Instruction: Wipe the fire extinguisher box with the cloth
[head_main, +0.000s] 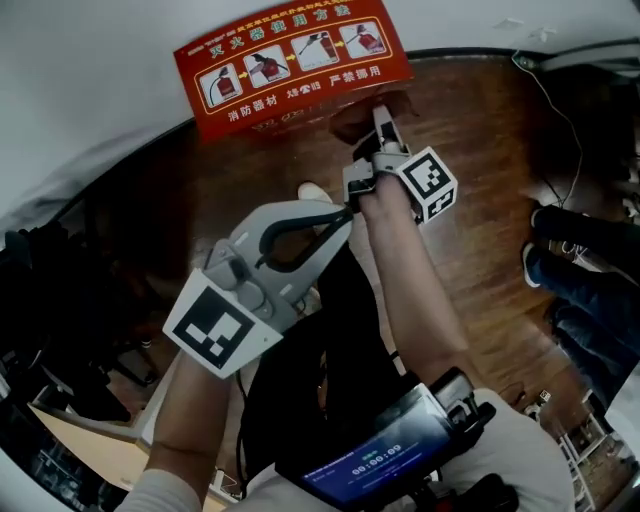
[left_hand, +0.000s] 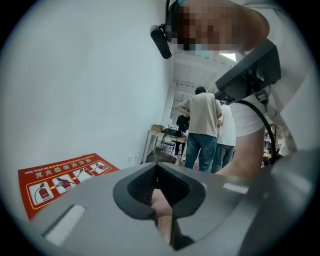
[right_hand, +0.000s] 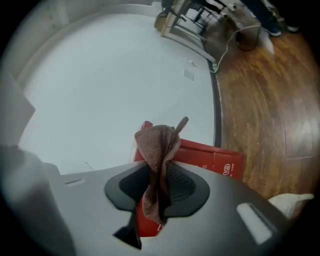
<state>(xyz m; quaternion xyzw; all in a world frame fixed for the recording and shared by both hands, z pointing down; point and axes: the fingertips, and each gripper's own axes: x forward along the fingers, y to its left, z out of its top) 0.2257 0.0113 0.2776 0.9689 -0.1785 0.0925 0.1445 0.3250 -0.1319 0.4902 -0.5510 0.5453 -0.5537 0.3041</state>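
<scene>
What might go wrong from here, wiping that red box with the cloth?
The right gripper pinches the cloth only as a narrow bunch, so it may slip out while rubbing. The left gripper is shut and away from the fire extinguisher box, so the unsteadied box might shift on the floor.

The grey left claw carries a black-and-white marker cube.

The box stands on the floor against the wall. The right tool, with the cloth between its jaws, is just before the box. The left tool is nearer the person, beside the right forearm.
</scene>
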